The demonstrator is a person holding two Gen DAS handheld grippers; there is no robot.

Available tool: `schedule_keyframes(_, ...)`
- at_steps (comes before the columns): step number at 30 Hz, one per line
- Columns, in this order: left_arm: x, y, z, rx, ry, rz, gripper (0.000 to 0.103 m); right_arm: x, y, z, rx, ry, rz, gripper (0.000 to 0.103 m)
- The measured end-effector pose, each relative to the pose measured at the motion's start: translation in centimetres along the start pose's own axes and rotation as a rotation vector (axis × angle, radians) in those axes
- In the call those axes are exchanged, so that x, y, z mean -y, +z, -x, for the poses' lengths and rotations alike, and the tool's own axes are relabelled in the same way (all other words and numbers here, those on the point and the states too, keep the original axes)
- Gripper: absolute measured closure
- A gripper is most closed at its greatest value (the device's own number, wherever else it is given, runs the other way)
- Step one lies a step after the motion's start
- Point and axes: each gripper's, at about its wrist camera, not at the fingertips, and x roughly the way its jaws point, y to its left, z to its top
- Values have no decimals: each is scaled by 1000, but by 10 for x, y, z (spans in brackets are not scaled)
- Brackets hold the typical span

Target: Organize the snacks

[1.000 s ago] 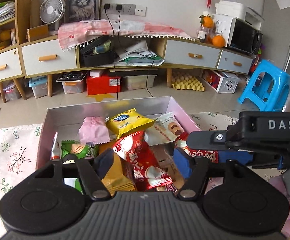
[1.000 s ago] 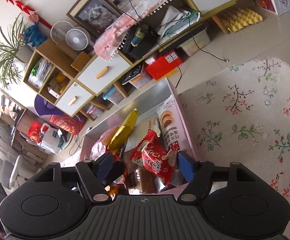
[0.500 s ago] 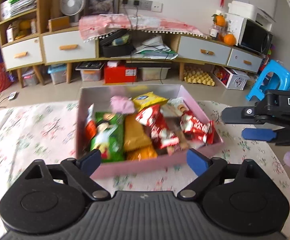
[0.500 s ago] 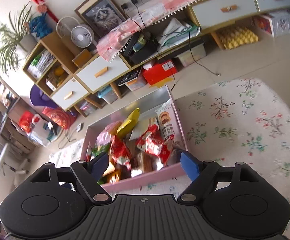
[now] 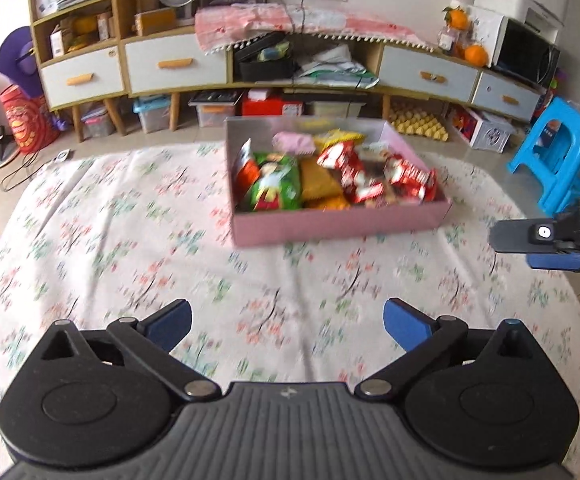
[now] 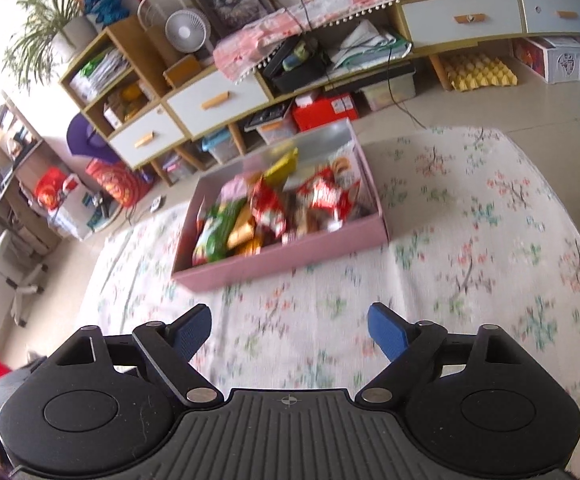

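You're over a white floral-print cloth (image 5: 130, 220) spread on the floor, a long wooden cabinet with pale drawers (image 5: 178, 64) against the far wall. The pink cardboard box of snack packets (image 5: 337, 220) sits on that cloth, now well ahead of both grippers; a second ago you were right over it. Your left gripper (image 5: 286, 322) and right gripper (image 6: 290, 326) are spread wide, empty

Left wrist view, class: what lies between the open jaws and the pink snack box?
Only bare floral cloth lies between the left gripper and the pink box; no loose snacks there.
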Motion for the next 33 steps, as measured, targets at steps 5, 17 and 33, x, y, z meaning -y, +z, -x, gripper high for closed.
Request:
schedule_keyframes(5,-10,-22,2,-17,6,62,0,-5,-26,2,-28,-29,41,11)
schedule_keyframes(17,-15,-44,9,-70,92,100,0,-33,-63,-8,-53,-102,207,11)
schedule_keyframes(33,-8,-48,15,-84,142,97,0,-40,-68,-10,-39,-151,244,11)
